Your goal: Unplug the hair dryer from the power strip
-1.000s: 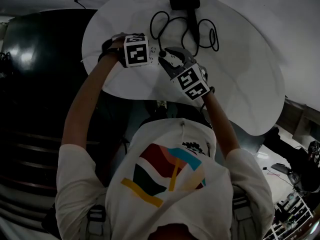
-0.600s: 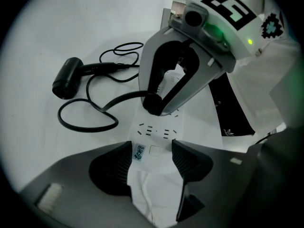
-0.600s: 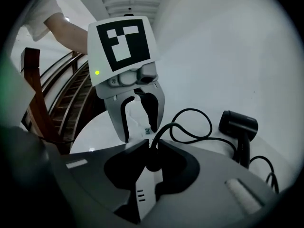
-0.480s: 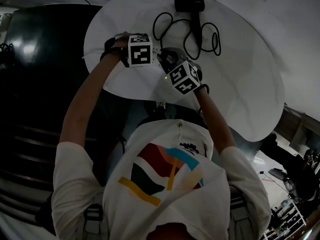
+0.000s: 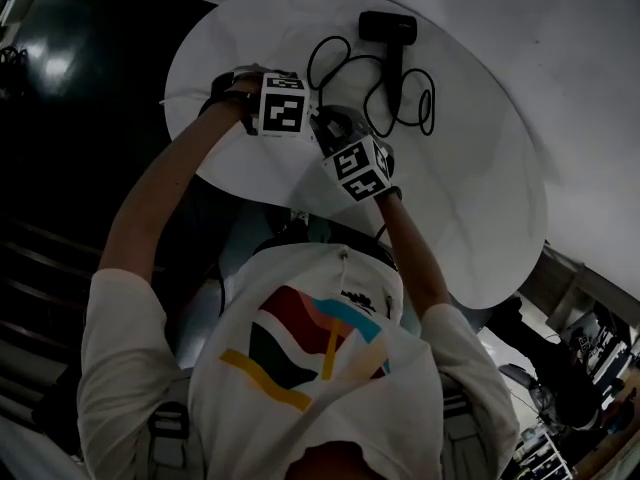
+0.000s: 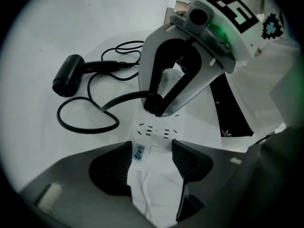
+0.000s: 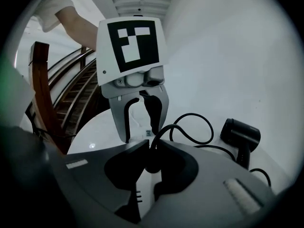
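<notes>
On the round white table lies a white power strip (image 6: 156, 132). My left gripper (image 6: 152, 148) points straight down and is shut on the strip's near end, pads against both sides. A black plug (image 6: 151, 101) stands in the strip, and its cable (image 6: 85, 122) loops away to the black hair dryer (image 6: 66, 80). My right gripper (image 7: 149, 148) has just been closing and its pads now pinch that plug (image 7: 151, 163). The cable (image 7: 190, 120) rises from between the jaws. The hair dryer (image 7: 240, 134) lies at the far right. In the head view the dryer (image 5: 388, 26) is at the table's far side.
The table (image 5: 470, 188) ends in a curved edge close to the person's body, near both grippers. A dark floor lies to the left of it. A wooden stair railing (image 7: 40, 94) stands beyond the table. The strip's own white cord (image 6: 142, 194) trails below the left jaws.
The right gripper has drawn in toward the left gripper and sunk a little over the strip. The left gripper has held its place.
</notes>
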`<state>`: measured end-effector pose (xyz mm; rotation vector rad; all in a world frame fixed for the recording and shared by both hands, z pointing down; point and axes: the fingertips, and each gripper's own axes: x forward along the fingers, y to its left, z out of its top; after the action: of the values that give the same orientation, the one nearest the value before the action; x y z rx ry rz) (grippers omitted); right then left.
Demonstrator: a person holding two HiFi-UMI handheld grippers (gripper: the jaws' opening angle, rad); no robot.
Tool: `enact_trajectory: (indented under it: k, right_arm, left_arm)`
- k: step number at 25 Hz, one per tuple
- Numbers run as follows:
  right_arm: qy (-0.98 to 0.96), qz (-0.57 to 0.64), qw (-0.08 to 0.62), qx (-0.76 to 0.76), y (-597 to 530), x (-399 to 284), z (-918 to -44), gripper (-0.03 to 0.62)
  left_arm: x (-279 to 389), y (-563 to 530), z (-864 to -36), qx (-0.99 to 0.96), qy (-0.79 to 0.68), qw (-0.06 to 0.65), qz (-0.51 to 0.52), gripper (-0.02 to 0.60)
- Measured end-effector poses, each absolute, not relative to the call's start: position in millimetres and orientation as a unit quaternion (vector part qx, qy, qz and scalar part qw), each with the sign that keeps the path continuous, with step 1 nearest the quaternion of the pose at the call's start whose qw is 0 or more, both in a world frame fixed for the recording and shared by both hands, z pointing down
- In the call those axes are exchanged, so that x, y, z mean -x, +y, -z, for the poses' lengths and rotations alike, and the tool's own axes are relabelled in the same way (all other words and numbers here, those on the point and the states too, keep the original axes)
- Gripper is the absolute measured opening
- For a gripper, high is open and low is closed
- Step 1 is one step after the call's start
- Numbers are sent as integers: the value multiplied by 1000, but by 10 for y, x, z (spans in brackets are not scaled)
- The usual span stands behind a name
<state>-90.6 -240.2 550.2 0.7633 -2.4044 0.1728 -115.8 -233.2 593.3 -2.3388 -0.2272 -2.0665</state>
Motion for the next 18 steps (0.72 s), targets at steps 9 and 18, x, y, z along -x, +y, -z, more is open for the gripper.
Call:
enact_trajectory:
  k: [9,18]
  right_arm:
    - [-899,-215,244,-294,-2482,789,-5483,61]
    - [-910,-110,275,-289,-2443,791,-5349,49]
  left_arm:
    - [1116,-2341,-5929,731,-73,23,678,265]
    - [1066,-2371,-5921,715,-62,5,697,264]
